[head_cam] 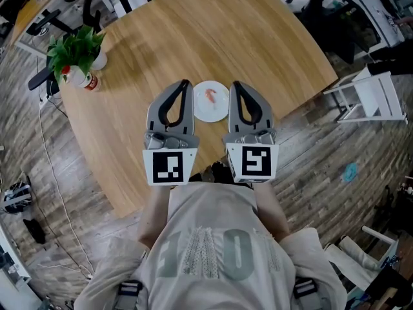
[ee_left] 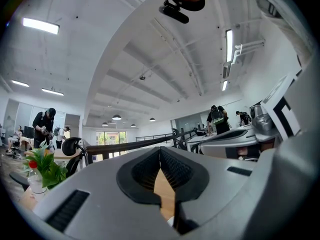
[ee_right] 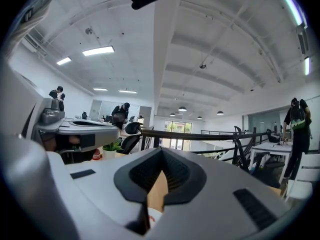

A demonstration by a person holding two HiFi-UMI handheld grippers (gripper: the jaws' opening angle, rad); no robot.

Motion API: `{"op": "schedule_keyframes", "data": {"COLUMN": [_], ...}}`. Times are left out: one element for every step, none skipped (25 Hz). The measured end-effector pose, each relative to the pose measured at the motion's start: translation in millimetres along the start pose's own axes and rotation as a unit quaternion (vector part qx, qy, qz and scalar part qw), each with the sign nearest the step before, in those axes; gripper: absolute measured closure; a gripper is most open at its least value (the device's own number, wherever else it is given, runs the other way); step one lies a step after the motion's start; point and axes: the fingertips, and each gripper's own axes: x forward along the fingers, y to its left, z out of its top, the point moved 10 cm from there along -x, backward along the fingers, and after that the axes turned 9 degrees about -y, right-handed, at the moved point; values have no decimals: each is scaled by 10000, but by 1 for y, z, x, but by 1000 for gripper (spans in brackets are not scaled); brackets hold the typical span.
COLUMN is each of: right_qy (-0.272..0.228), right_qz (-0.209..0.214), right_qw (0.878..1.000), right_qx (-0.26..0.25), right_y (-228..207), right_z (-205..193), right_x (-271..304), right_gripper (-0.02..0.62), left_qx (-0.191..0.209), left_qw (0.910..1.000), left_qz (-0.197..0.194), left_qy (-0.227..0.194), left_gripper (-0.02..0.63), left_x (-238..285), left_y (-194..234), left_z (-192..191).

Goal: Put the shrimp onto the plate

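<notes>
A small white plate lies near the front edge of the round wooden table, and an orange shrimp rests on it. My left gripper and right gripper are held side by side, tips pointing away from me, with the plate between and just beyond them. Both are shut with nothing between the jaws. In the left gripper view the gripper shows its tips meeting. The right gripper shows the same in its own view, with a sliver of the plate below.
A potted green plant with a red can beside it stands at the table's left edge. A white chair stands on the wooden floor to the right. Cables and gear lie on the floor at left. People stand at distant desks.
</notes>
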Motion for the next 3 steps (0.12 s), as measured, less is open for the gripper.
{"op": "schedule_keyframes", "data": {"right_qy": [-21,-36,-48], "right_qz": [-16,-29,-41], "right_qw": [10000,10000,10000], "right_qx": [9,16,24], "right_y": [-1,-1,-2], "right_z": [0,0,0], "right_x": [0,0,0], "right_gripper": [577,577,577], "left_qx": [-6,-9,-9], "left_qw": [10000,10000,10000], "left_qz": [3,5,6], "left_qy": [0,-2,-4], "left_gripper": [597,597,597], "left_x": [0,0,0], "left_y": [0,0,1], "left_z": [0,0,0]}}
